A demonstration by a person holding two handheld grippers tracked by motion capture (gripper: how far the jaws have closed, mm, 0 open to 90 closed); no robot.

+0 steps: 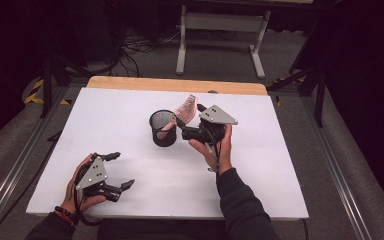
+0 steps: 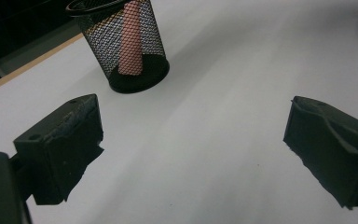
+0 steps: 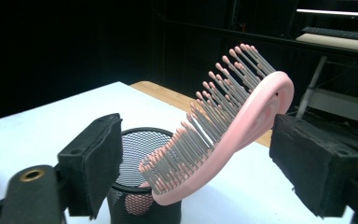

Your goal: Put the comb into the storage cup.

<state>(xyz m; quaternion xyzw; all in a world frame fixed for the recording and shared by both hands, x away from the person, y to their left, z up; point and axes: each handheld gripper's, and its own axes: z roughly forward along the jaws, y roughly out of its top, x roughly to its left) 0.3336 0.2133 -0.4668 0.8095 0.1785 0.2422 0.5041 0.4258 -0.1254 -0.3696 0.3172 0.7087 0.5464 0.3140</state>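
Note:
A black mesh cup (image 1: 163, 129) stands at the middle of the white board (image 1: 280, 175). A pink hairbrush (image 1: 186, 109) leans out of it, handle down inside the mesh and bristled head up to the right. My right gripper (image 1: 190, 117) sits just right of the cup, and its jaws stand open on either side of the brush head (image 3: 228, 126). There is a gap on the bristle side; the back of the brush lies close to the other pad (image 3: 307, 163). My left gripper (image 1: 121, 170) rests near the front left edge, open and empty. Its view shows the cup (image 2: 123, 44) with the pink handle (image 2: 131, 39) inside.
The board lies on a wooden tabletop (image 1: 130, 82) whose far edge shows. Beyond it a white table frame (image 1: 220, 30) and cables (image 1: 140, 47) stand on the dark floor. Metal rails (image 1: 10, 170) run along both sides.

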